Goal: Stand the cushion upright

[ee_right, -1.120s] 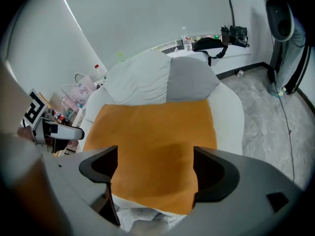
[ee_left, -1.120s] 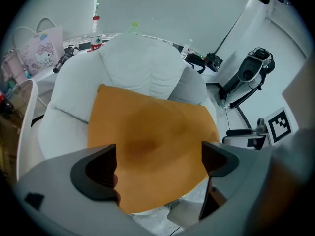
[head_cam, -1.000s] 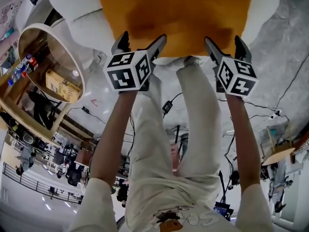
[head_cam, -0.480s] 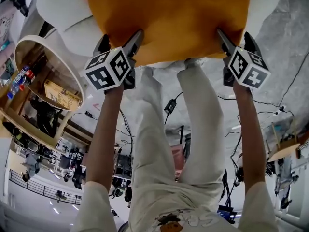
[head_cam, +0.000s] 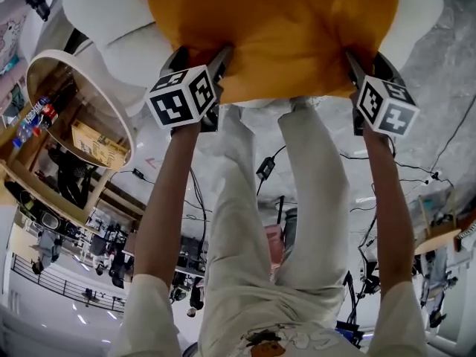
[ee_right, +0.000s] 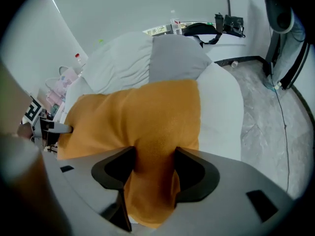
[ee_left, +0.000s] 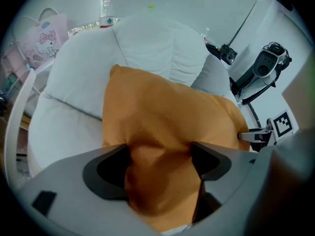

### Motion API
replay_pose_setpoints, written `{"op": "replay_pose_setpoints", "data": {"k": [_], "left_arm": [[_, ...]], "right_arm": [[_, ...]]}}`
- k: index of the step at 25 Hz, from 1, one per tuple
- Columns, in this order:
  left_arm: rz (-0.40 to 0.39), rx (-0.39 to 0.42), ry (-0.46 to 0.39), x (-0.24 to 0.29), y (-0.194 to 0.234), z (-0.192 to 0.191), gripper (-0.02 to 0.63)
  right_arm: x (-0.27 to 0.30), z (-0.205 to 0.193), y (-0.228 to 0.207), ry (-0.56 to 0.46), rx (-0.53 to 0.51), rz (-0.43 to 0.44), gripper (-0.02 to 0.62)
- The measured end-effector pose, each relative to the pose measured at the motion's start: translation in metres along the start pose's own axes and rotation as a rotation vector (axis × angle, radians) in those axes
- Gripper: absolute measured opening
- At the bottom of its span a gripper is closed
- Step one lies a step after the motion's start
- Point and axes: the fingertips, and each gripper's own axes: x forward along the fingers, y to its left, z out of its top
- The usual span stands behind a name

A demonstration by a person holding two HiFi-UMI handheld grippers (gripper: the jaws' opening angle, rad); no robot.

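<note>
An orange cushion (head_cam: 275,28) lies flat on a white padded chair (head_cam: 111,21). My left gripper (head_cam: 201,56) is at the cushion's near left corner. My right gripper (head_cam: 366,59) is at its near right corner. In the left gripper view, orange cloth (ee_left: 162,117) bunches between the closing jaws of the left gripper (ee_left: 160,156) and touches both pads. The right gripper view shows a fold of the cushion (ee_right: 138,117) pinched between the closing jaws of the right gripper (ee_right: 153,156). The cushion's underside is hidden.
A grey pillow (ee_right: 174,60) leans at the chair's back. A round wooden side table (head_cam: 74,117) with small items stands at the left. The person's legs (head_cam: 245,222) are below the grippers. Cables (head_cam: 387,162) run over the marbled floor at the right.
Both grippers have sunk onto the cushion's near edge. Their jaws, wide apart before, have narrowed and now pinch folds of orange cloth.
</note>
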Motion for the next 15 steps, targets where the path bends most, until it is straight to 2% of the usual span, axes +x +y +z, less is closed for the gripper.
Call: {"op": "replay_pose_setpoints", "data": {"k": [2, 4, 6, 10, 13, 15], "left_arm": [[-0.036, 0.002, 0.027, 0.004, -0.006, -0.001, 0.311], [-0.041, 0.001, 0.033, 0.007, -0.011, -0.001, 0.196], [-0.014, 0.015, 0.02, 0.006, -0.015, -0.001, 0.113], [0.033, 0.02, -0.028, -0.005, -0.022, -0.003, 0.024], [0.017, 0.027, -0.036, -0.02, -0.033, -0.003, 0.014], [0.016, 0.063, -0.043, -0.032, -0.04, 0.002, 0.014]], "right_arm": [[0.001, 0.0, 0.005, 0.004, -0.011, -0.005, 0.243], [0.001, 0.001, 0.011, 0.001, -0.032, -0.007, 0.182], [-0.001, 0.001, 0.017, 0.002, -0.054, -0.018, 0.144], [-0.008, -0.002, 0.024, -0.003, -0.027, -0.027, 0.106], [-0.018, -0.006, 0.021, -0.008, 0.004, -0.015, 0.106], [-0.026, -0.012, 0.021, -0.001, 0.016, -0.01, 0.104]]}}
